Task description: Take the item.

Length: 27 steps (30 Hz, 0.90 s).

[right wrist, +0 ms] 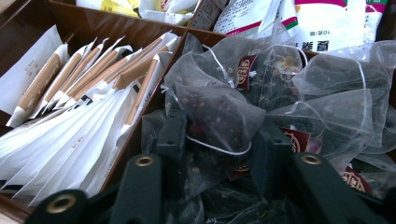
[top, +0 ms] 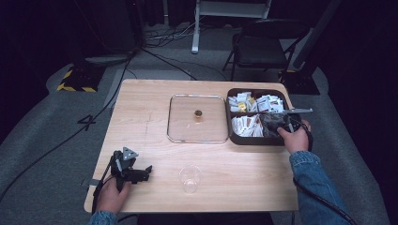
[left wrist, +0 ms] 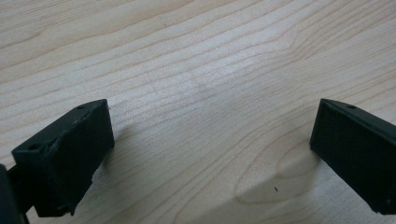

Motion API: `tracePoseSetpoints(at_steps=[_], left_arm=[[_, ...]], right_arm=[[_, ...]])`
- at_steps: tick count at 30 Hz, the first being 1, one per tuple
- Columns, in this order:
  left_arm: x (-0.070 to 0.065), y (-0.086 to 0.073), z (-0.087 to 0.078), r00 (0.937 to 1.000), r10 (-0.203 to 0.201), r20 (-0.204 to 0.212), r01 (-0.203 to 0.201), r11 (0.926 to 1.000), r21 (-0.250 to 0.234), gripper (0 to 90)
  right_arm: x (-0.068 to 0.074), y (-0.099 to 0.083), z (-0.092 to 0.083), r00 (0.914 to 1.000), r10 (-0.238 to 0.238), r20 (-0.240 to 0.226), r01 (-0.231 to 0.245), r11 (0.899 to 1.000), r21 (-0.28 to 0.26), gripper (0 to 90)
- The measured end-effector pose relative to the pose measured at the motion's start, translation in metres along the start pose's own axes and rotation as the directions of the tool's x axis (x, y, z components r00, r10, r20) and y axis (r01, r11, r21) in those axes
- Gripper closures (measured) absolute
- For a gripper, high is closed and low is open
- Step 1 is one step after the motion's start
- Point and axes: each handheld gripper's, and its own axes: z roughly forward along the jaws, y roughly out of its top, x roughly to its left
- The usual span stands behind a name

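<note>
Risk of lifting a clump instead of one: mesh tea bags (right wrist: 219,116) piled tight in the near right compartment of the brown box (top: 230,123), strings tangled, so a neighbour could ride up or a bag tear. Right tongs (right wrist: 219,140) dipped into that pile, jaws either side of one pyramid bag, closing on it by the look, grip not certain. Left tongs (left wrist: 205,154) wide open, resting low on the bare tabletop (left wrist: 201,60), well apart from the clear cup (top: 190,178)
</note>
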Motion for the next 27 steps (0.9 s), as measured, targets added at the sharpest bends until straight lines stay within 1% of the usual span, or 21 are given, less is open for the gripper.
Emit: tracePoseSetpoints(at_steps=[3, 4, 6, 7, 11, 15, 20, 21, 24, 26, 27], left_arm=[[0.000, 0.000, 0.000, 1.0000, 0.000, 0.000, 0.000, 1.0000, 0.000, 0.0], [0.000, 0.000, 0.000, 1.0000, 0.000, 0.000, 0.000, 1.0000, 0.000, 0.0], [0.000, 0.000, 0.000, 1.0000, 0.000, 0.000, 0.000, 1.0000, 0.000, 0.0], [0.000, 0.000, 0.000, 1.0000, 0.000, 0.000, 0.000, 1.0000, 0.000, 0.0], [0.000, 0.000, 0.000, 1.0000, 0.000, 0.000, 0.000, 1.0000, 0.000, 0.0], [0.000, 0.000, 0.000, 1.0000, 0.000, 0.000, 0.000, 1.0000, 0.000, 0.0], [0.000, 0.000, 0.000, 1.0000, 0.000, 0.000, 0.000, 1.0000, 0.000, 0.0], [0.000, 0.000, 0.000, 1.0000, 0.000, 0.000, 0.000, 1.0000, 0.000, 0.0], [0.000, 0.000, 0.000, 1.0000, 0.000, 0.000, 0.000, 1.0000, 0.000, 0.0], [0.000, 0.000, 0.000, 1.0000, 0.000, 0.000, 0.000, 1.0000, 0.000, 0.0], [0.000, 0.000, 0.000, 1.0000, 0.000, 0.000, 0.000, 1.0000, 0.000, 0.0]], right_arm=[[-0.001, -0.001, 0.000, 1.0000, 0.004, -0.005, -0.004, 1.000, -0.009, 65.0], [-0.001, -0.001, -0.003, 1.0000, -0.008, -0.004, 0.008, 1.000, -0.026, 70.1], [-0.001, -0.001, -0.005, 0.9999, -0.009, -0.005, 0.009, 0.999, -0.036, 73.3], [-0.002, 0.000, -0.007, 0.9999, -0.015, -0.008, 0.014, 0.999, -0.042, 77.3], [-0.002, 0.001, -0.011, 0.9998, -0.013, -0.017, 0.012, 0.998, -0.062, 77.9], [0.001, 0.004, -0.019, 0.9991, -0.016, -0.040, 0.013, 0.996, -0.092, 80.4], [0.006, 0.009, -0.031, 0.9975, -0.021, -0.068, 0.012, 0.991, -0.131, 80.8], [0.006, 0.009, -0.031, 0.9975, -0.021, -0.068, 0.012, 0.991, -0.131, 80.8], [0.010, 0.014, -0.042, 0.9953, -0.032, -0.091, 0.017, 0.986, -0.168, 80.8], [0.013, 0.016, -0.048, 0.9936, -0.038, -0.106, 0.018, 0.983, -0.185, 80.9], [0.013, 0.016, -0.048, 0.9936, -0.038, -0.106, 0.018, 0.983, -0.185, 80.9]])
